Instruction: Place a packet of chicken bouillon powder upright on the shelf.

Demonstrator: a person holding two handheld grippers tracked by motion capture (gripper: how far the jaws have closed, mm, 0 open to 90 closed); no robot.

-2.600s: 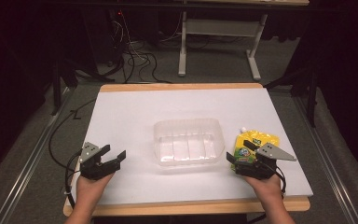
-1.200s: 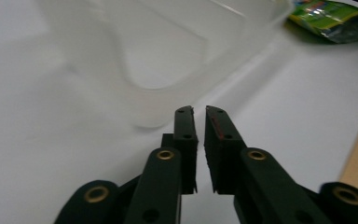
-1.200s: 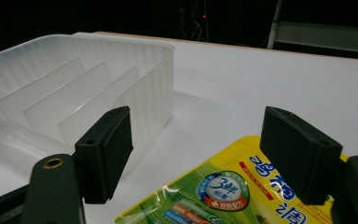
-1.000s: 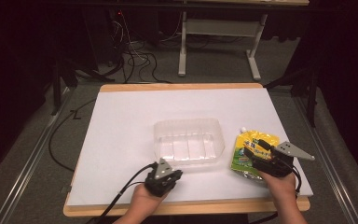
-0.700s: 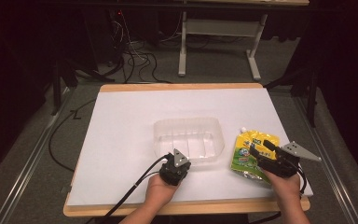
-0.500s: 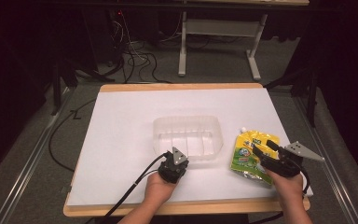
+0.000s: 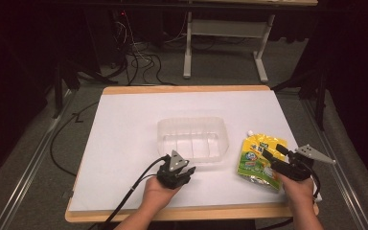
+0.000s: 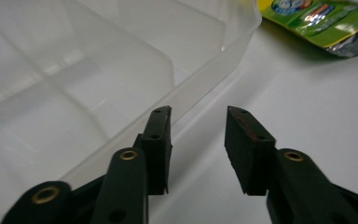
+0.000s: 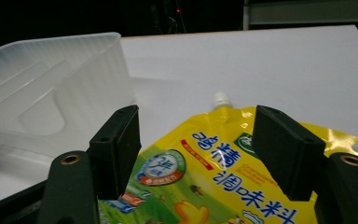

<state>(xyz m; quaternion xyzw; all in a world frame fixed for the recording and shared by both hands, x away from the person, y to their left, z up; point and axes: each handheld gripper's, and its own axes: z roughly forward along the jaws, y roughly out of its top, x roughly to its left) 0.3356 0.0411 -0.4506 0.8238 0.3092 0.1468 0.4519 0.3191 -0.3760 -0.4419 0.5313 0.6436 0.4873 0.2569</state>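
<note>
Approach stage: left claw (image 8: pixel 198 144), released, straddles the clear tray's (image 7: pixel 191 125) near rim; right claw (image 9: pixel 205 154), released, hovers over the yellow pouch (image 7: pixel 256 160) lying on the tabletop (image 7: pixel 124 124), likely closing next.

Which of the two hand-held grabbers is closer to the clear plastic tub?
Left. The left gripper sits open right at the clear tub's near rim. The right gripper hovers open over the yellow pouch, beside the tub.

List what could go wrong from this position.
The left gripper is open at the clear tub's near wall; closing may tip or slide the light, empty tub. The right gripper hangs open over the flat pouch; the jaws may slip off it or crumple it near the white cap.
</note>
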